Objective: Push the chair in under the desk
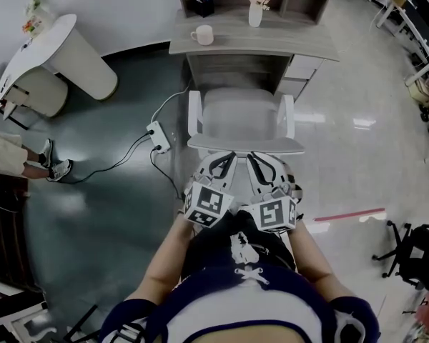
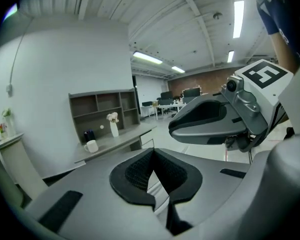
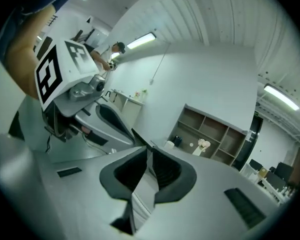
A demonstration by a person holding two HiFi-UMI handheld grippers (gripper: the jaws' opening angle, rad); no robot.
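Observation:
A white chair (image 1: pixel 243 116) with armrests stands facing the grey desk (image 1: pixel 254 41), its seat partly under the desk's front edge. Both grippers are held side by side at the top edge of the chair's backrest (image 1: pixel 247 146). My left gripper (image 1: pixel 227 158) is shut with nothing between its dark pads (image 2: pixel 135 176). Just to its right, my right gripper (image 1: pixel 256 158) is also shut and holds nothing. In the left gripper view my left gripper (image 2: pixel 152 154) points towards the desk (image 2: pixel 115 141). In the right gripper view my right gripper (image 3: pixel 150 153) does the same.
A white mug (image 1: pixel 202 35) and a vase of flowers (image 1: pixel 256 9) stand on the desk below a shelf unit. A power strip (image 1: pixel 159 136) with cables lies on the floor left of the chair. A white table (image 1: pixel 43 56) and a person's foot (image 1: pixel 55 168) are at left, a black office chair (image 1: pixel 411 245) at right.

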